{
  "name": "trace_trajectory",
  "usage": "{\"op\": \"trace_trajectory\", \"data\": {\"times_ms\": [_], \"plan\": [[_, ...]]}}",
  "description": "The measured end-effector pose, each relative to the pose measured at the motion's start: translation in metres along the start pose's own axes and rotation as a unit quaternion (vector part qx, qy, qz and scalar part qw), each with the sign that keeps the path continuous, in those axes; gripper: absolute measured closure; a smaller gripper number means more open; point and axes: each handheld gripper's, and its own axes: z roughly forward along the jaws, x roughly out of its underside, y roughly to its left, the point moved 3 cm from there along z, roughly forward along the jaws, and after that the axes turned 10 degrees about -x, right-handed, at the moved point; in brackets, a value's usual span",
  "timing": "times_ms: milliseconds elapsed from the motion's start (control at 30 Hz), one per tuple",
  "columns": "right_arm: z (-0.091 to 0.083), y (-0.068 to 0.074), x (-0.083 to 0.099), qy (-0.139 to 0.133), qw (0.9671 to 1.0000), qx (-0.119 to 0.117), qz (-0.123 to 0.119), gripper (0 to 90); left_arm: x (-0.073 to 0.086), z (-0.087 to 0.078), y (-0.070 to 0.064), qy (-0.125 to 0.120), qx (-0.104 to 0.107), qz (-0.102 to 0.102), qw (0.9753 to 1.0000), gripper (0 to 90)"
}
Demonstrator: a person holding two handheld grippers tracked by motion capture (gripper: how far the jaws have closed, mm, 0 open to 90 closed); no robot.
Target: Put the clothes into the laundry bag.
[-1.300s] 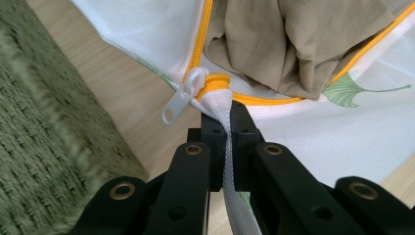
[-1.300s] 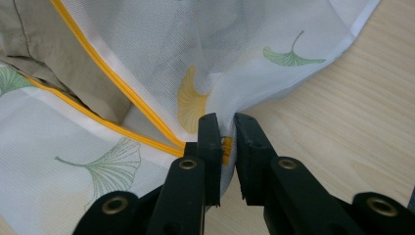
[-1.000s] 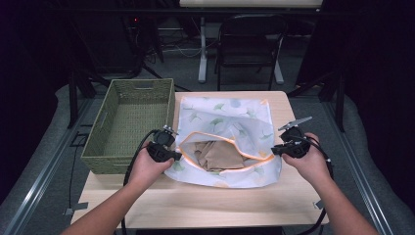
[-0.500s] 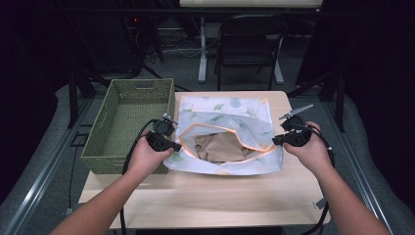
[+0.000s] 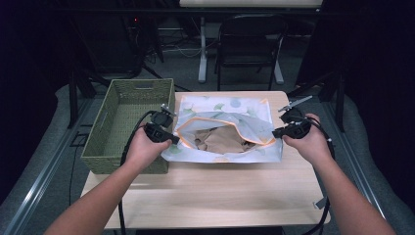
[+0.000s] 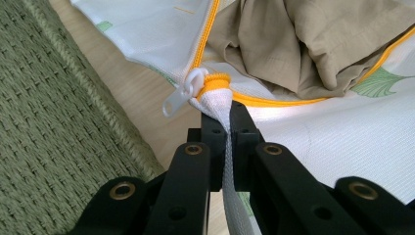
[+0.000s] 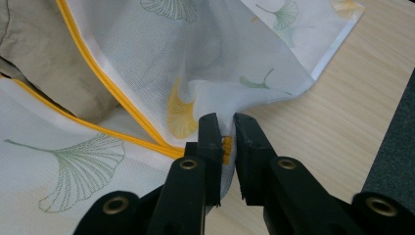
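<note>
Currently: mesh laundry bag (image 5: 230, 110), soft, light, limp; khaki garment (image 5: 222, 139) inside. Left gripper (image 6: 229, 110) clenched on zipper-end tab (image 6: 215, 95); right gripper (image 7: 226, 128) pinching opposite zipper end. Best held at reinforced zipper ends, not loose mesh.

The high view looks forward and down from above the person's side of the bench (image 5: 210, 191), taking in its whole top from some way off. Each tongs view rides close, looking along its own black jaws. All three share the white zippered bag (image 5: 230, 110) (image 6: 342, 132) (image 7: 205, 58).
</note>
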Motion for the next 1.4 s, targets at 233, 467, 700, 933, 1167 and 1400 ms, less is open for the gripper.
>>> {"op": "trace_trajectory", "data": {"times_ms": [233,467,700,933,1167,1400], "plan": [[-0.005,0.000,-0.007,0.004,0.9999,0.008,-0.006,82.0,-0.005,-0.004,0.003,0.006,-0.005,0.002,1.0000,88.3],[-0.012,-0.002,-0.011,0.002,0.9998,0.017,-0.008,82.5,-0.009,-0.016,0.010,0.001,-0.011,0.001,0.9999,88.5],[-0.021,-0.004,-0.017,-0.002,0.9997,0.021,-0.008,82.7,-0.016,-0.027,0.013,-0.003,-0.015,-0.001,0.9999,88.5],[-0.025,-0.009,-0.026,0.000,0.9996,0.027,-0.006,82.7,-0.027,-0.032,0.018,-0.006,-0.019,-0.002,0.9998,88.5],[-0.030,-0.011,-0.037,-0.001,0.9993,0.037,-0.010,82.7,-0.038,-0.039,0.023,-0.012,-0.027,-0.007,0.9995,88.5],[-0.033,-0.010,-0.042,-0.003,0.9993,0.037,-0.011,82.7,-0.043,-0.042,0.025,-0.008,-0.026,-0.009,0.9996,88.5]]}}
